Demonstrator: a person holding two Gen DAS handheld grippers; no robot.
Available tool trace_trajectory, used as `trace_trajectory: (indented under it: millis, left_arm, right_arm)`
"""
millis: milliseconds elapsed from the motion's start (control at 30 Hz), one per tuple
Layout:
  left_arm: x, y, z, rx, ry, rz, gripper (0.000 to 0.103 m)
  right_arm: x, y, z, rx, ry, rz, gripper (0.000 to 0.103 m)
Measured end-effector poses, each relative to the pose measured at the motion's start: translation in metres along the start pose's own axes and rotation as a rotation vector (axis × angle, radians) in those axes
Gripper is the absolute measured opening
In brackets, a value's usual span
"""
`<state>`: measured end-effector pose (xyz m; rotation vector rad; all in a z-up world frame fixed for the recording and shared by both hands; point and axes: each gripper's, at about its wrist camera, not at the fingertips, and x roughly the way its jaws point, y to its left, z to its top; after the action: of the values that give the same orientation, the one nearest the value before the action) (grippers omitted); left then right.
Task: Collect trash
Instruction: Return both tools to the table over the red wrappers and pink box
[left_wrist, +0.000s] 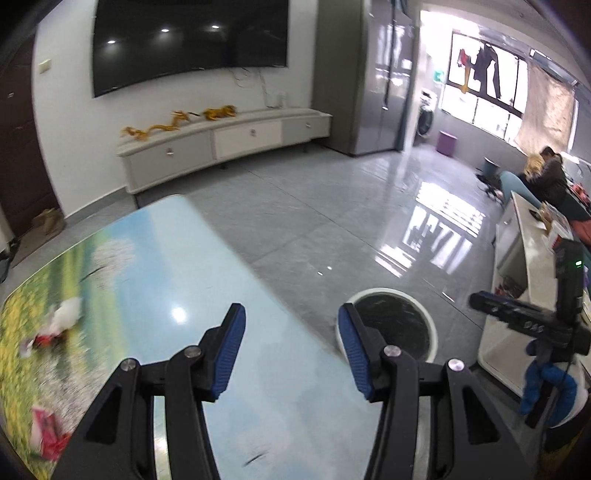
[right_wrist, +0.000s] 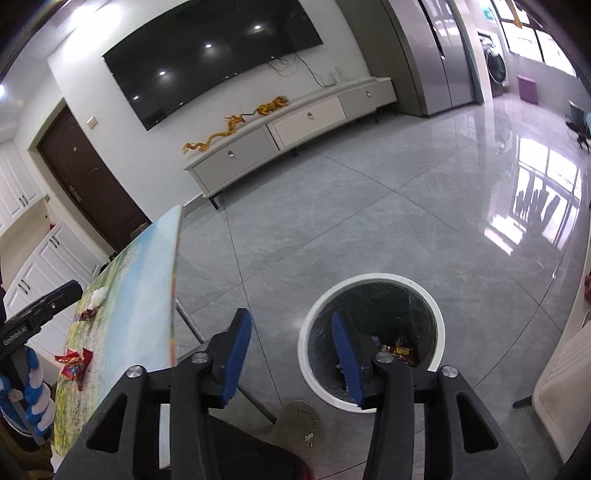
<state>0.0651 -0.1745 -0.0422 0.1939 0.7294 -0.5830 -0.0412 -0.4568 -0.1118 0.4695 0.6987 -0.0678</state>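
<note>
Between drops: both grippers, left (left_wrist: 291, 325) and right (right_wrist: 291, 330), agape, empty; next, red wrapper (right_wrist: 75, 362) (table-top) into bin (right_wrist: 373, 280).

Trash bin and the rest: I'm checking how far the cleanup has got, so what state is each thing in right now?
Trash bin: on the floor, lined, wrappers at the bottom.
Red wrappers: still on the table.
White tissue: on the table.
Left hand-held gripper: open, empty.
Right hand-held gripper: open, empty, above the bin.
Television: off.
Door: closed.
</note>
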Motion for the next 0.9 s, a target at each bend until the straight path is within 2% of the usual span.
trace_trajectory:
  millis: [167,367,700,900]
  left_arm:
    - [-0.026,0.049,-0.036,-0.080,-0.038,0.106,0.054]
    - [-0.043,0.088,-0.071,-0.150,-0.074,0.212,0.054]
    - [-0.077,0.114,-0.083,-0.240,-0.179,0.325,0.054]
    - [-0.093,0.128,-0.093,-0.265,-0.206,0.390,0.054]
  right_arm:
    - [-0.015,0.033,0.001,-0.066,-0.025,0.011,0.047]
    - [-0.021,0.065,-0.003,-0.136,-0.029,0.030,0.048]
    - [-0.042,0.076,-0.006,-0.162,-0.068,0.025,0.053]
    - [-0.044,0.075,-0.006,-0.161,-0.078,0.020,0.056]
